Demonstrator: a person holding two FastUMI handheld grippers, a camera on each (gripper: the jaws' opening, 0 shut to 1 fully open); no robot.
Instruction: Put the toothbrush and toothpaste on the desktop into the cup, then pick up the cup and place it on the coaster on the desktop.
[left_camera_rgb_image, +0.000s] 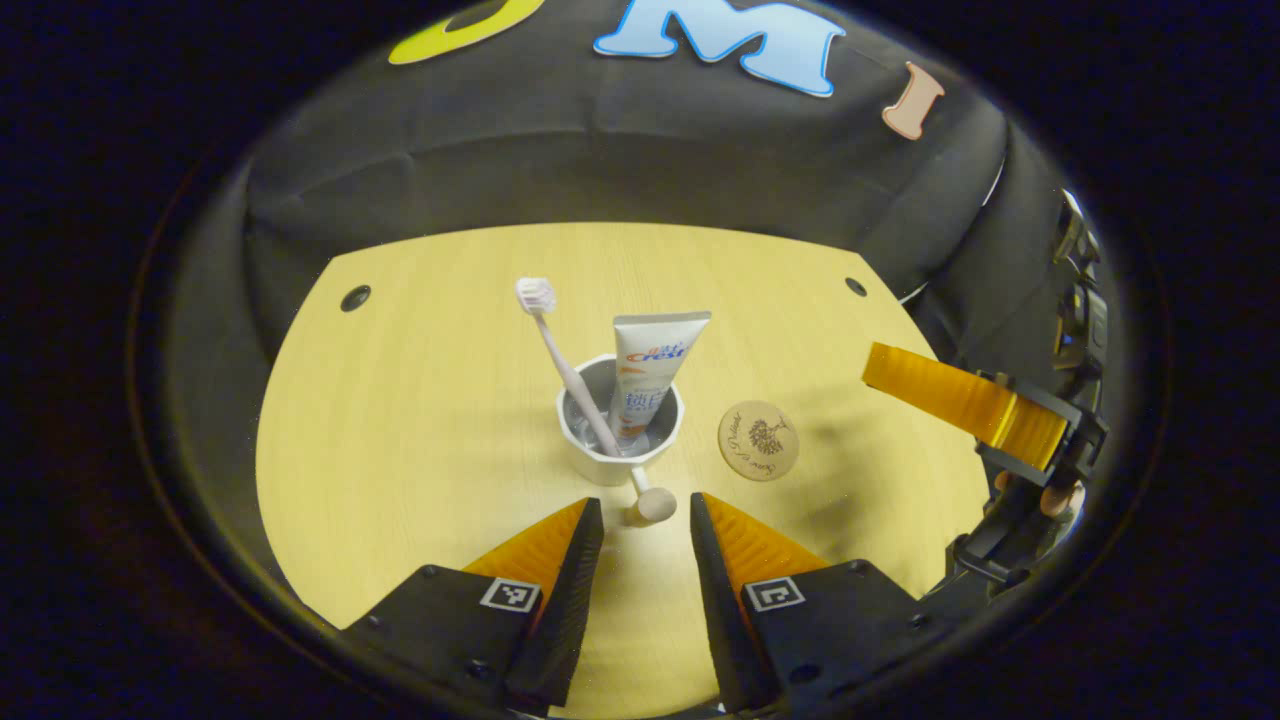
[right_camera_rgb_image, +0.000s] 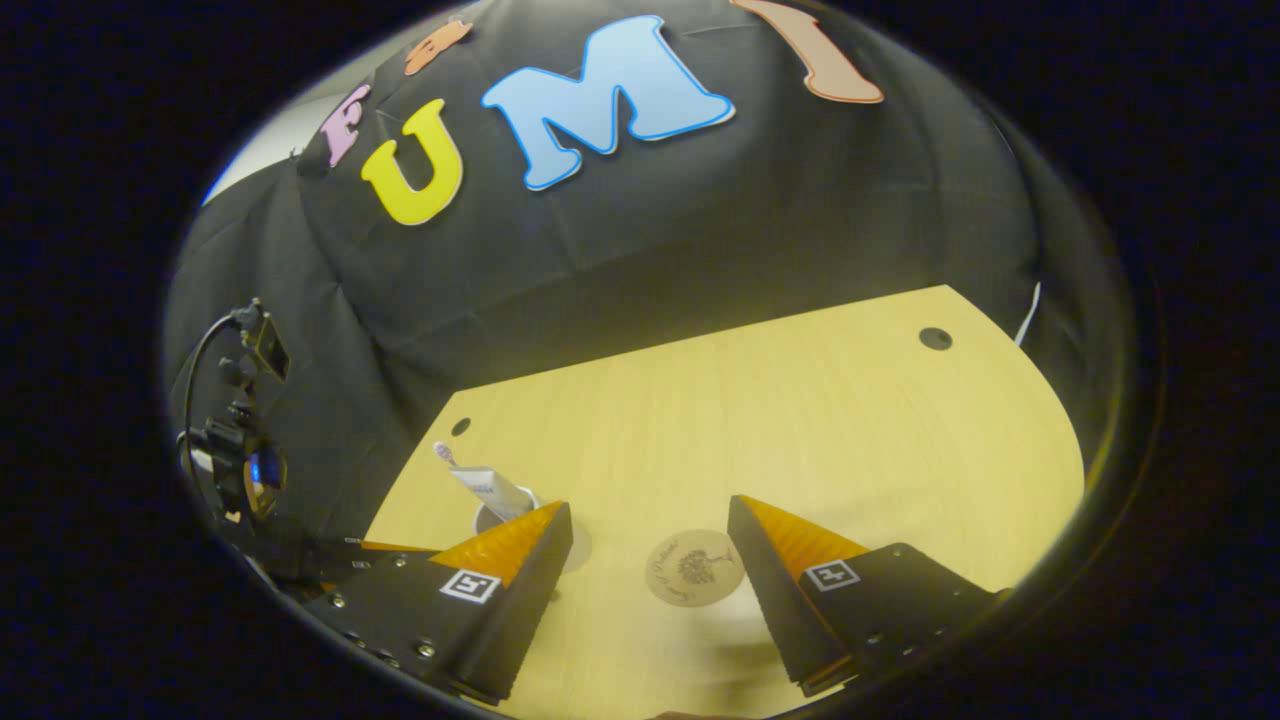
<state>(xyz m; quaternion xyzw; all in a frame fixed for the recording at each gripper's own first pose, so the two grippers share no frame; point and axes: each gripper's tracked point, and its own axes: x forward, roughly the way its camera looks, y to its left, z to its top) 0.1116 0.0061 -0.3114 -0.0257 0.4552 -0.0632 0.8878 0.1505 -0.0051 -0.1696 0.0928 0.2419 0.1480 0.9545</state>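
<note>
Cup (left_camera_rgb_image: 620, 425) stands upright on the wooden desktop (left_camera_rgb_image: 420, 420), with its knobbed handle (left_camera_rgb_image: 650, 503) pointing toward my left gripper (left_camera_rgb_image: 647, 520). In the left gripper view I see that gripper's fingers spread apart, one on each side of the handle, touching nothing; the knob lies just ahead of the gap between the tips. The toothbrush (left_camera_rgb_image: 565, 365) leans inside the cup with its bristle head up and to the left, and the toothpaste (left_camera_rgb_image: 650, 375) stands beside it, crimped end up; the cup wall hides the lower ends of both. The coaster (left_camera_rgb_image: 758, 440) lies flat just to the right of the cup, apart from it and bare. Farther right, the right gripper (left_camera_rgb_image: 960, 400) juts in from the edge; I make out one finger only there.

In the right gripper view, the right gripper (right_camera_rgb_image: 650, 520) is likewise wide open and empty, with the coaster (right_camera_rgb_image: 695, 567) between its fingers on the desktop. Its left finger covers most of the cup (right_camera_rgb_image: 490, 518); I see only a sliver of rim, the toothpaste (right_camera_rgb_image: 495, 488) and the brush head (right_camera_rgb_image: 443, 453).
</note>
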